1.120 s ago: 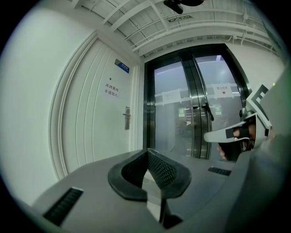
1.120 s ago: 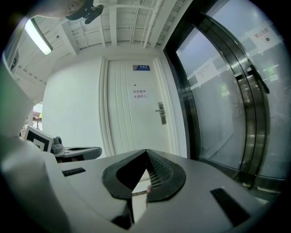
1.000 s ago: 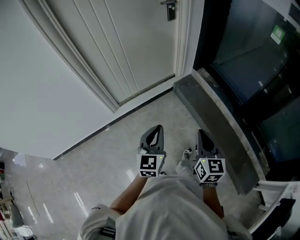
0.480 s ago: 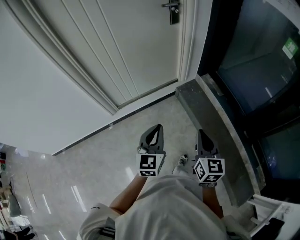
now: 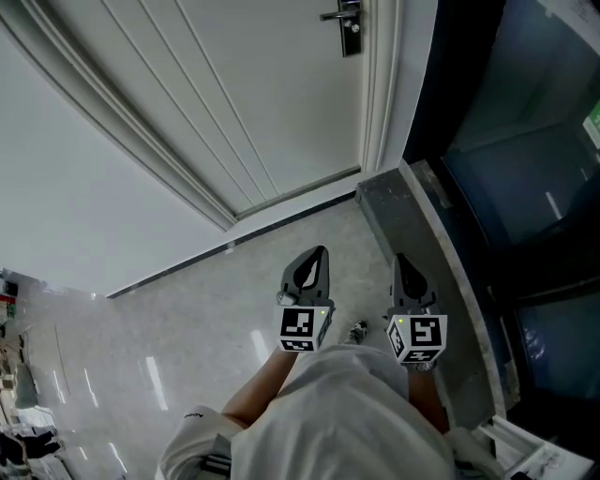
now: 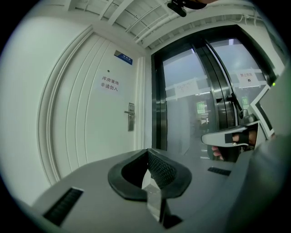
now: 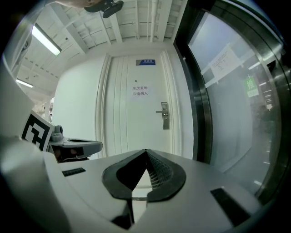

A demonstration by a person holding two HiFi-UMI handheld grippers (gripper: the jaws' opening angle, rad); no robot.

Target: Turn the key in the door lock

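Lock: the lock plate (image 5: 350, 28) sits on the far right edge of the door, up at the top of the head view. It is well apart from both tools.
Handle: the lever handle (image 5: 334, 14) juts left off that plate. Any key under it is too small to make out.
Door: the white panelled door (image 5: 262, 84) is closed in its frame. A paper notice (image 7: 140, 90) is stuck at its middle and a small blue plate (image 7: 145, 62) sits above that.
Left gripper: the left gripper (image 5: 317, 255) is held low in front of the person, nose towards the door. Its own view has the pads meeting at the tip with nothing between them.
Right gripper: the right gripper (image 5: 402, 262) is just beside the left one, side by side and aimed the same way. Its jaws are pressed together and empty, with the lock plate showing straight above the tip in its own view.
Marker cubes: one marker cube (image 5: 302, 328) rides the back of the left tool, and another cube (image 5: 419, 337) rides the right.
Right side: a dark glass wall (image 5: 525, 141) runs along there, with a grey stone ledge (image 5: 422, 234) at its foot.
Underfoot: pale glossy floor (image 5: 187, 319), and the toe of a shoe (image 5: 357, 331) peeking out between the two cubes.
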